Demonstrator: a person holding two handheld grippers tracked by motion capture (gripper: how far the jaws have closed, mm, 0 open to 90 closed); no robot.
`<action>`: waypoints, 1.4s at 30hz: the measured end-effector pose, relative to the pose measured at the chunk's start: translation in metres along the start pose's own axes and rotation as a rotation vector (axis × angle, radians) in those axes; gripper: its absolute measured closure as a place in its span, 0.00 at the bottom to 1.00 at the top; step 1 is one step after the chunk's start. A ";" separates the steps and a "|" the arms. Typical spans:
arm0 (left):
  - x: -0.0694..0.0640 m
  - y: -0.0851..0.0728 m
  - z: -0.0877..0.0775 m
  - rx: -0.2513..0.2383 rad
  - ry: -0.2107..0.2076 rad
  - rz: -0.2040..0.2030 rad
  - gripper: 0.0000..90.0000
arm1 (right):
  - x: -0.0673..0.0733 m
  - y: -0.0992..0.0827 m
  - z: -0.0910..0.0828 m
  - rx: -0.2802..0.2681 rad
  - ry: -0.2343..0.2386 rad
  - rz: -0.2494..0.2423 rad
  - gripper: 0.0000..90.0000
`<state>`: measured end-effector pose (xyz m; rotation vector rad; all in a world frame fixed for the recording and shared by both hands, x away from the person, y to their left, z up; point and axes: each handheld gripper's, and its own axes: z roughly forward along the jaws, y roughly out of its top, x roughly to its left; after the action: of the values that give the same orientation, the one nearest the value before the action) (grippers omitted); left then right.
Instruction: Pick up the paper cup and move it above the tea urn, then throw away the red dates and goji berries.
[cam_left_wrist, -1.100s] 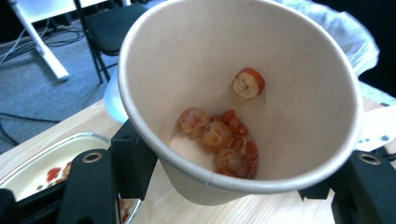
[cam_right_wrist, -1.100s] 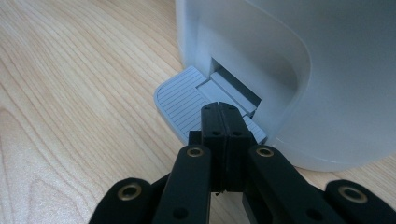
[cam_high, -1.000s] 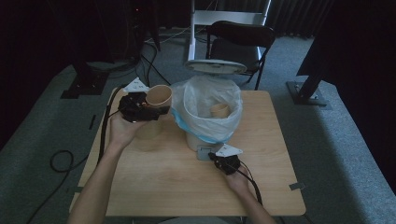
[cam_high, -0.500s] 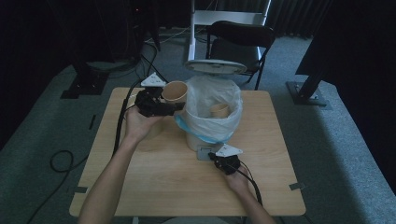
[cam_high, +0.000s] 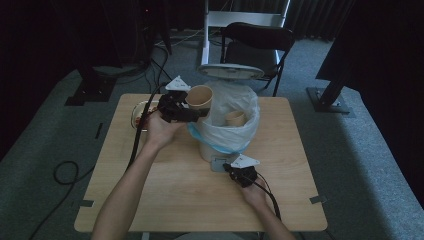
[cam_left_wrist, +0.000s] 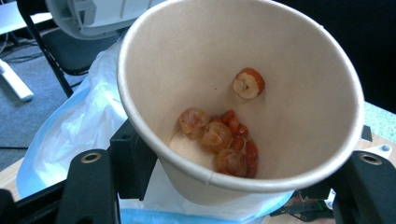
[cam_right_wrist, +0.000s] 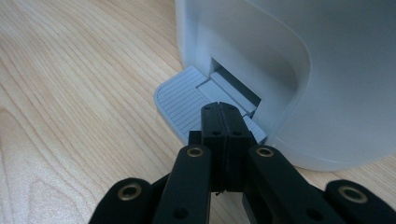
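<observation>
Looking down over the wooden table (cam_high: 165, 200), the biggest thing on it is the white pedal bin (cam_high: 227, 135) at mid-table, its lid (cam_high: 231, 71) tipped up at the back and its clear liner bag (cam_high: 245, 132) spilling over the rim. Deep in that bag sits one paper cup (cam_high: 235, 118). My right gripper (cam_right_wrist: 222, 109) rests on the grey foot pedal (cam_right_wrist: 180, 98) at the bin's base, jaws pressed flat together with nothing between them. My left gripper (cam_high: 186, 114) is up at the bin's left edge, jaws clamped on a second paper cup (cam_left_wrist: 240, 93), held tilted with its mouth toward the camera, just over the bag's edge. Behind my left hand (cam_high: 159, 131) a small plate (cam_high: 141, 112) lies near the table's far left edge. Inside my cup, smallest of all: reddish fruit scraps (cam_left_wrist: 219, 140) clumped at the bottom and one cut slice (cam_left_wrist: 249, 84) stuck to the wall.
</observation>
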<state>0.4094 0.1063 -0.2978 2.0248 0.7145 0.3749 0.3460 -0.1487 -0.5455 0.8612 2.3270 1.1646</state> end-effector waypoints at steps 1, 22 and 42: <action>0.000 0.000 0.001 -0.001 -0.002 -0.002 0.38 | 0.000 0.000 0.000 0.000 0.001 0.000 1.00; -0.009 0.015 0.024 -0.020 -0.006 0.015 0.38 | 0.000 0.000 0.000 0.000 -0.001 0.001 1.00; -0.009 0.010 0.047 -0.016 0.040 -0.024 0.17 | -0.001 0.000 0.000 -0.001 0.004 0.004 1.00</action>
<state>0.4305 0.0651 -0.3144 1.9971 0.7574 0.4071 0.3465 -0.1492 -0.5454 0.8641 2.3288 1.1694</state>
